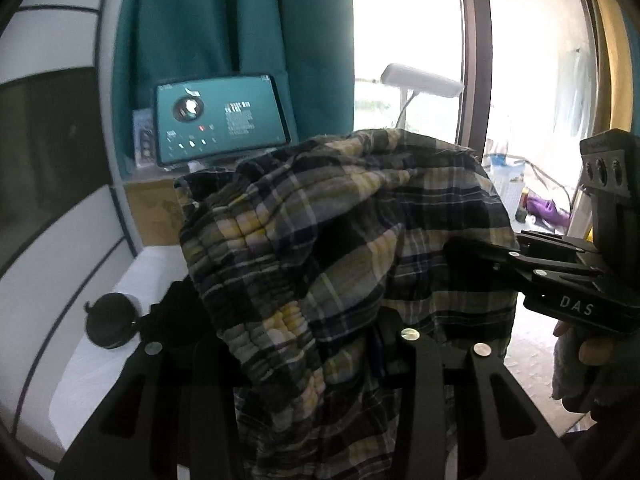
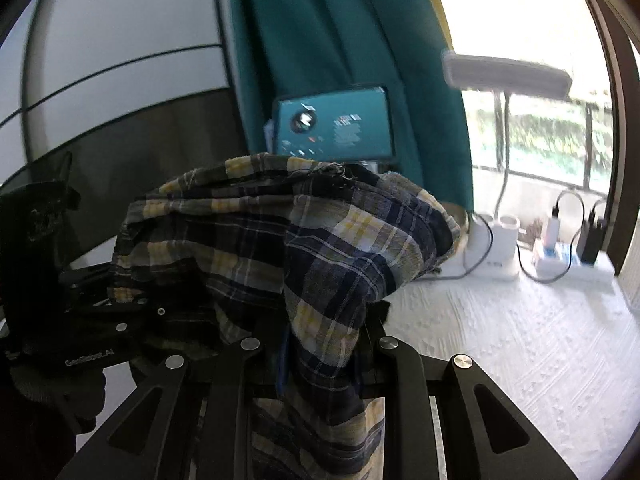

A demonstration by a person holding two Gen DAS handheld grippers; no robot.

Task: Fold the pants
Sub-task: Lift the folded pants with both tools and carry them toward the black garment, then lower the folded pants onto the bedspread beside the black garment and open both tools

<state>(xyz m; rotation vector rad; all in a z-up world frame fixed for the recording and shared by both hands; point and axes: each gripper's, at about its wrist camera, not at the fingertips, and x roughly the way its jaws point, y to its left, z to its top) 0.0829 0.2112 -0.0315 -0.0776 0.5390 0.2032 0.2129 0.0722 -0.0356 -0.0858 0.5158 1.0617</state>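
**Fingers buried in plaid — grip cannot be checked by eye**

Fingers of both tools are clenched on the pants, one bunch of cloth in each. Left gripper: gathered waistband wedged between its jaws, cloth spilling over and hiding the tips. Right gripper: narrower pinch on a fold of plaid, tips also covered. In the left wrist view the right tool comes in from the right edge, biting the same garment, a hand behind it.

Pants hang in the air between the two tools, bunched, not spread. White bed lies below; from the right wrist view its far right corner carries a lamp base, cables and chargers. A tablet stands against the teal curtain at the bed's far edge.

Risks, as I judge them:
- Left hold is on thick elastic gathers; a bulky wad may creep out under the cloth's weight.
- Right hold looks thin; a tug apart could strip it.
- Both grips sit close together, so the pants may land crumpled, with no clean fold line.
- Swinging cloth near the far right corner could snag the cables or nudge the lamp.
- Hidden tips mean slippage goes unnoticed.
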